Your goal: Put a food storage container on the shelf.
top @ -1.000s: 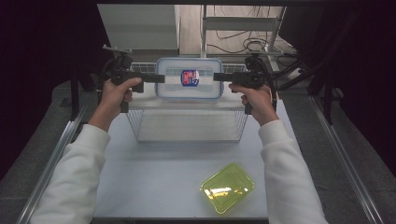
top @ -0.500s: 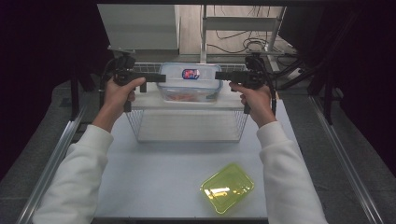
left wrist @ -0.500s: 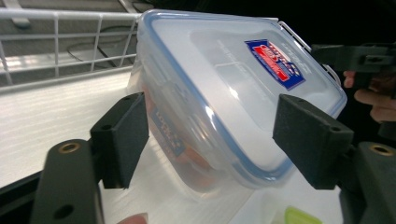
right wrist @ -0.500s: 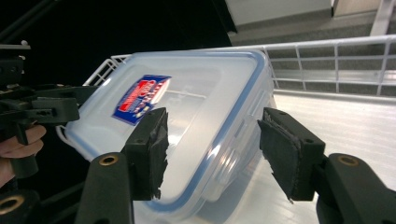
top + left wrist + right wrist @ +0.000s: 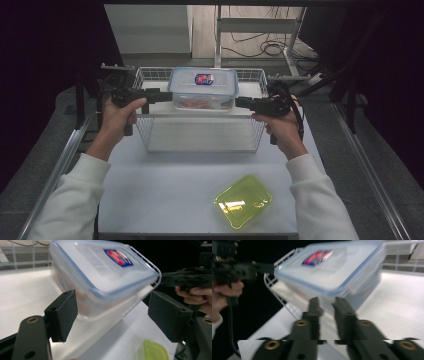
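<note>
A clear food container (image 5: 202,90) with a blue-rimmed lid, a red-and-blue label and reddish contents is in the far part of the wire basket (image 5: 150,135). In both gripper views the container (image 5: 100,272) (image 5: 334,267) looks tilted and blurred. My left gripper (image 5: 165,96) is by its left side. Its jaws have just been opening and now stand wide (image 5: 116,315), the pads clear of the container. My right gripper (image 5: 241,103) is by the container's right side. Its jaws have just been closing and now stand almost together (image 5: 327,306) with nothing between them.
A yellow-green lid (image 5: 243,201) lies on the white table near the front right. The basket's near half holds nothing. Metal rails run along both table sides, and a frame with cables stands behind the basket.
The container, held up between both grippers with its lid facing the camera, has gone down into the basket. Both grippers have let it go; the right hand has drawn back to the right.
</note>
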